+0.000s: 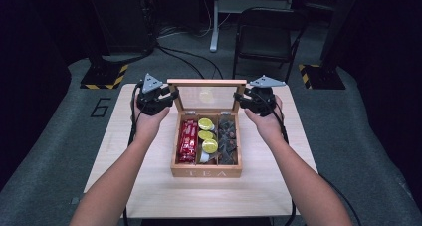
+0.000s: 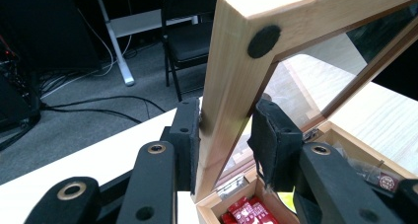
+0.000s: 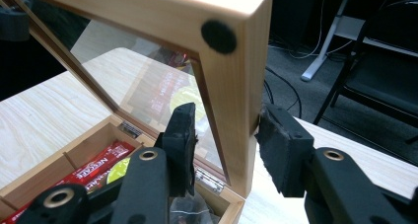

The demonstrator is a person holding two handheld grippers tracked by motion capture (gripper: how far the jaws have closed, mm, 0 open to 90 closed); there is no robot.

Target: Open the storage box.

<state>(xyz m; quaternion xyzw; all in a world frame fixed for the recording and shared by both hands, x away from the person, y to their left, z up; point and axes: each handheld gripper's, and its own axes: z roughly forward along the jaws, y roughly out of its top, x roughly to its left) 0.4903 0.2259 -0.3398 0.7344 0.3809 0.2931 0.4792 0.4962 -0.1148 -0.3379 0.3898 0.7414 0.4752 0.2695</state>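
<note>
I see the tabletop [image 1: 149, 186], pale wood, carrying everything, with the box set near its middle and a little toward the far edge. The wooden tea box [image 1: 206, 172] stands square to the near edge, "TEA" lettered on its front wall. Its glass-paned lid [image 1: 206, 97] stands upright, hinged at the box's far wall, the top rail level.

My left hand [image 1: 149, 121] comes in toward the far-left part of the tabletop and my right hand [image 1: 266, 121] toward the far-right, one on each side of the lid.

My left gripper [image 1: 170, 97] sits at the lid's left upright. In the left gripper view [image 2: 224, 135] its jaws are closed onto that wooden frame rail, one pad flat against the outer face; I cannot tell whether the inner pad presses fully. My right gripper [image 1: 242, 99] sits at the lid's right upright; in the right gripper view [image 3: 226, 145] the frame stands between its jaws, with the outer pad at the wood and the inner pad slightly off the glass side.

Inside the box are three compartments: red sachets [image 1: 188, 141] in the left one, yellow-green round packets [image 1: 206, 135] in the middle, dark wrapped pieces [image 1: 228, 139] in the right. A black felt dot [image 2: 263, 40] marks each lid corner.
</note>
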